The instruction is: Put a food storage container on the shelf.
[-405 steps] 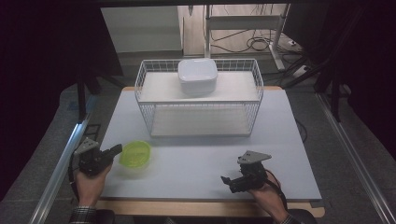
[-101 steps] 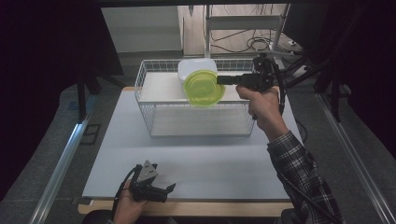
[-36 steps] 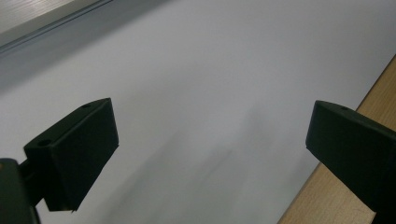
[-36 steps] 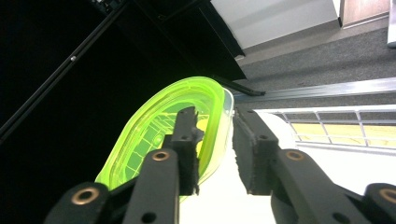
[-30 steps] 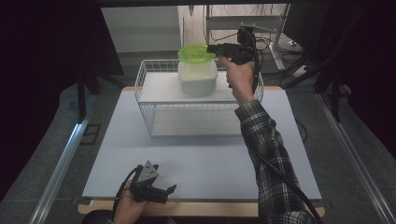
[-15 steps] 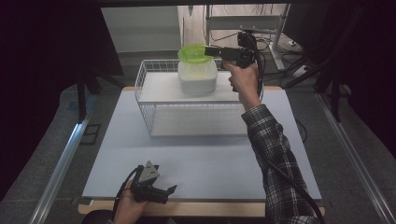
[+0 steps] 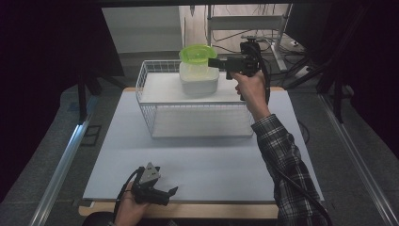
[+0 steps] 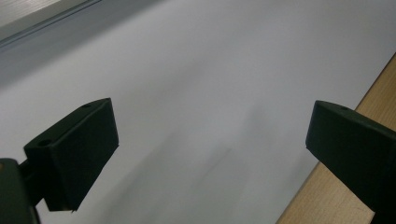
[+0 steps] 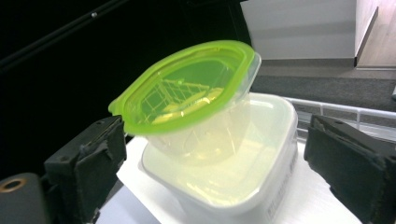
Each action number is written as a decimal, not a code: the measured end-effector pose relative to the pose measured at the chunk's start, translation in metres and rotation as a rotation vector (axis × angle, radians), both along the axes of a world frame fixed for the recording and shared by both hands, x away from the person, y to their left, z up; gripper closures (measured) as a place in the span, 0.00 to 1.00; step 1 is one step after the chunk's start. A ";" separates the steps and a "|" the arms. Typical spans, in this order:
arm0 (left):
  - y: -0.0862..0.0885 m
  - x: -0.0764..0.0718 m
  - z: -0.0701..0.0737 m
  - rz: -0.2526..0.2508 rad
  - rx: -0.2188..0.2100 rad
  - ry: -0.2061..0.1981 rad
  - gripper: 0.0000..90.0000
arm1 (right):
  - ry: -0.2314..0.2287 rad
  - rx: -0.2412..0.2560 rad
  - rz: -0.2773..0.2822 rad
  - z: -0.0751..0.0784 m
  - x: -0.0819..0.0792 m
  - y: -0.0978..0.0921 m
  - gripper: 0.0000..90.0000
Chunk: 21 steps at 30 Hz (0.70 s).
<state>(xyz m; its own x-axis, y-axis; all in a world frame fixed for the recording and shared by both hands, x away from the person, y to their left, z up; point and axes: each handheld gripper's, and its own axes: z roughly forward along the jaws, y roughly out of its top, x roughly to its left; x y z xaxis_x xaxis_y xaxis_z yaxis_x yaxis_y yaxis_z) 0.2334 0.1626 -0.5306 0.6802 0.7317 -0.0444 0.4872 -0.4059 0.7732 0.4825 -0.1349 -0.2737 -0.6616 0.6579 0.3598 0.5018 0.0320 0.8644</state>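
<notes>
While hidden from above, right gripper (image 9: 215,154) spread wide, green-lidded tub (image 9: 196,102) tilted atop white container (image 9: 261,154).

Your green-lidded clear tub (image 9: 196,107) | lid shut, tilted | resting in the open white container (image 9: 243,177) | container sits atop the wire basket (image 7: 155,96).

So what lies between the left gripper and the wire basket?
Bare white table top: in the high view nothing sits between the left gripper at the near edge and the wire basket.
</notes>
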 end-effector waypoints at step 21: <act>0.003 0.000 0.002 0.005 -0.036 0.033 0.04 | -0.059 -0.084 0.022 -0.017 -0.031 -0.019 0.04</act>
